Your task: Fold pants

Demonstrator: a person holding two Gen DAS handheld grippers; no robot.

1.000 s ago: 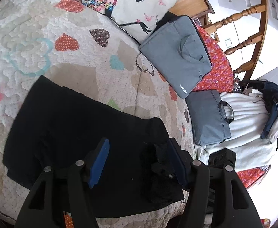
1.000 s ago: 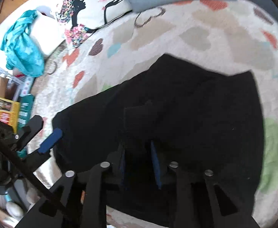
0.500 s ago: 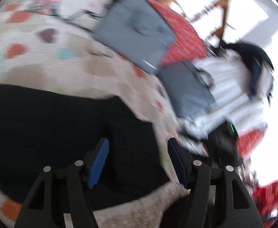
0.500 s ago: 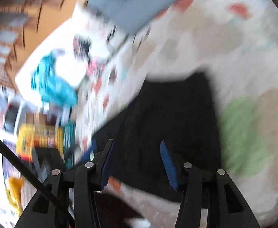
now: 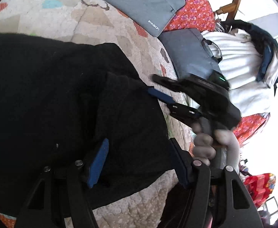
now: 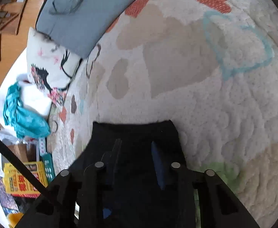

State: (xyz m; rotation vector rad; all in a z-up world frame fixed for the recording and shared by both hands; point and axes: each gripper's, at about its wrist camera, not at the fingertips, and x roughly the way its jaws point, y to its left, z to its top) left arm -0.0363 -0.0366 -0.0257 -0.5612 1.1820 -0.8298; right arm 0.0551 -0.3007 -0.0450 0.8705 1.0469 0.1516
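Note:
Black pants lie folded on a heart-patterned quilt. My left gripper is open, low over the near right corner of the pants, holding nothing. The right gripper shows in the left wrist view at the pants' right edge, jaws apart, held by a hand. In the right wrist view the right gripper is open over the black pants, whose edge ends just ahead of the fingertips.
Two grey laptop bags lie at the quilt's far right, next to a red floral cushion and white clothing. A printed pillow, teal cloth and yellow box sit left in the right wrist view.
The right gripper, shut on a fold of the pants a second ago, has opened and let go. Both grippers swung across the pants; the left now sees the right gripper.

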